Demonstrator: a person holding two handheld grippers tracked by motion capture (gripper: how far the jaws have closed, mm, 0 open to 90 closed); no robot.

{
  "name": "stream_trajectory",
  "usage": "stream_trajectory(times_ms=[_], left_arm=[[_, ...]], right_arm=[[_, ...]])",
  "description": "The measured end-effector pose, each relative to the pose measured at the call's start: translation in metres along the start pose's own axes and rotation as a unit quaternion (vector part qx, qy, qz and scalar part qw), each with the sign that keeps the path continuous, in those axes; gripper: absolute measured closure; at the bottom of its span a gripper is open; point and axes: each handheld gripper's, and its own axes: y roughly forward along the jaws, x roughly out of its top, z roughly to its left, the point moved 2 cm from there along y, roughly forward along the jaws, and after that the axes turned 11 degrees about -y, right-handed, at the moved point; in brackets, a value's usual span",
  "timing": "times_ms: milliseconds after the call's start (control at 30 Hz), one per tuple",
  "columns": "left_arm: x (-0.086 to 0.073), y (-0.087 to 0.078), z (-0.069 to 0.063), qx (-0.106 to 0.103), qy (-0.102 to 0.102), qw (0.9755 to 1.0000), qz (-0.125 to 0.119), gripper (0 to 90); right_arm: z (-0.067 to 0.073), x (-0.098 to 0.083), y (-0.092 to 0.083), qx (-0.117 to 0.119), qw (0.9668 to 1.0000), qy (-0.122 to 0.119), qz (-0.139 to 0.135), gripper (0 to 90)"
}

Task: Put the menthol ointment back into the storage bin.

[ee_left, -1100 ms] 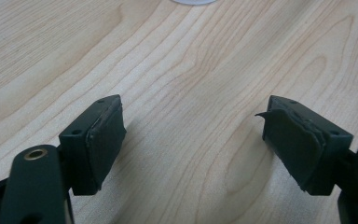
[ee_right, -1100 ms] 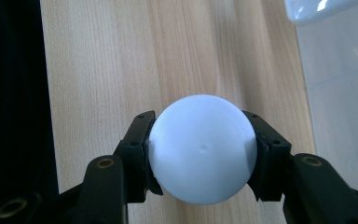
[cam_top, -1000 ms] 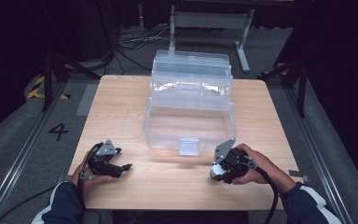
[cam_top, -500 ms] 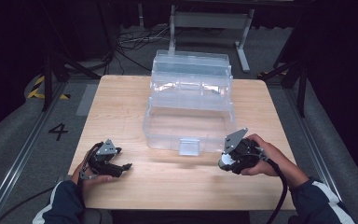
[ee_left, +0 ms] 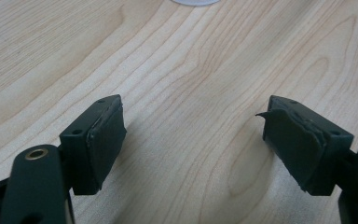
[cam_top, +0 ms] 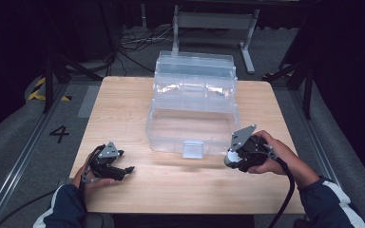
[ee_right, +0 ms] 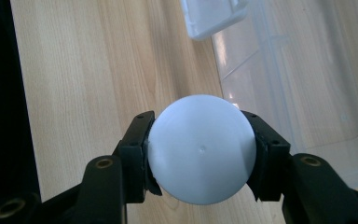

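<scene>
The right tongs [ee_right: 200, 156] are closed on a white ball [ee_right: 200, 149], one pad on each side at its widest part, so the ball sits squarely between the jaws and well forward of the hand. The grip looks centred — I would keep that pressure even and lift clear of the box's front wall before swinging over it, since a smooth round thing could roll out of a slackened pinch. In the high view the right tongs [cam_top: 240, 154] hang just beside the front right corner of the clear plastic box [cam_top: 192, 121], whose open tub lies a little ahead and to the left, with its latch [cam_top: 192, 148] nearby. The left tongs [ee_left: 193, 140] stand open and empty over bare worktop [ee_left: 182, 70] — well apart from the ball.
</scene>
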Motion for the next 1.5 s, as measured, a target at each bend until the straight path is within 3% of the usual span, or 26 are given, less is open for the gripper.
stream_trajectory(times_ms=[167,867,1000,1200,1500], left_arm=[[0.0,0.0,0.0,0.0,0.0,1.0,0.0,21.2],[0.0,0.0,0.0,0.0,0.0,1.0,0.0,21.2],[0.0,0.0,0.0,0.0,0.0,1.0,0.0,21.2],[0.0,0.0,0.0,0.0,0.0,1.0,0.0,21.2],[0.0,0.0,0.0,0.0,0.0,1.0,0.0,21.1]], right_arm=[[-0.006,0.002,-0.006,0.005,0.9999,0.005,-0.012,50.6],[-0.034,0.011,-0.032,-0.032,0.9994,0.008,-0.004,50.6],[-0.043,0.011,-0.039,-0.041,0.999,0.015,-0.01,50.6],[-0.06,0.009,-0.043,-0.057,0.9979,0.03,0.001,50.6],[-0.076,0.012,-0.043,-0.06,0.9974,0.04,0.0,50.6]])
